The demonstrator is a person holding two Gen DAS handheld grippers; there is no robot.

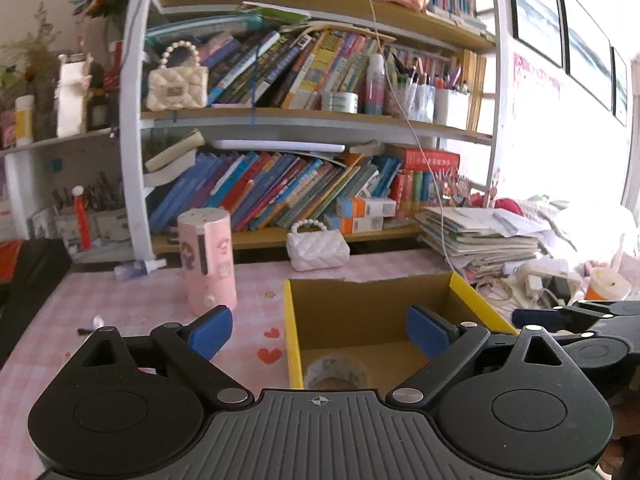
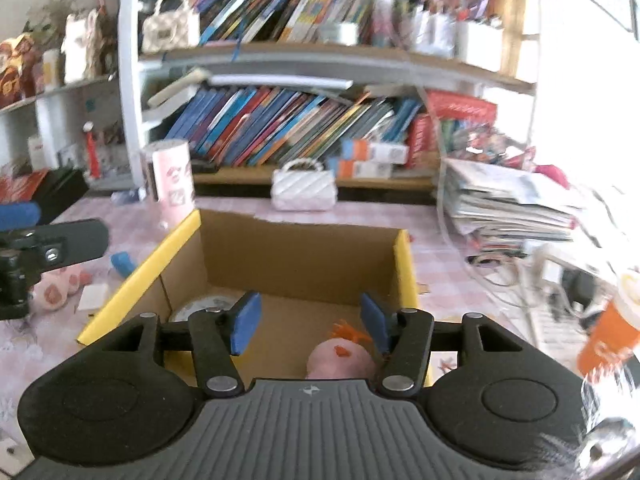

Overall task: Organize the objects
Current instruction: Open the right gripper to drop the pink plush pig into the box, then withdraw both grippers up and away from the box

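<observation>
A cardboard box (image 1: 472,300) with yellow edges stands open on the pink checked table; the right wrist view shows the box (image 2: 404,268) from its near side. A roll of tape (image 1: 336,370) lies on its floor at the near left corner, also visible as the tape roll (image 2: 204,306). A pink plush toy (image 2: 340,360) with orange hair lies inside near the front wall. My left gripper (image 1: 320,330) stands wide open above the box's left wall, nothing between its blue pads. My right gripper (image 2: 308,322) hangs open over the box, above the plush, not touching it.
A pink cylinder (image 1: 208,260) and a white quilted purse (image 1: 318,250) stand behind the box before a crowded bookshelf (image 1: 280,120). A paper stack (image 1: 480,236) and an orange cup (image 2: 612,336) sit to the right. Pink plush slippers (image 2: 56,288) and a blue item (image 2: 122,262) lie left.
</observation>
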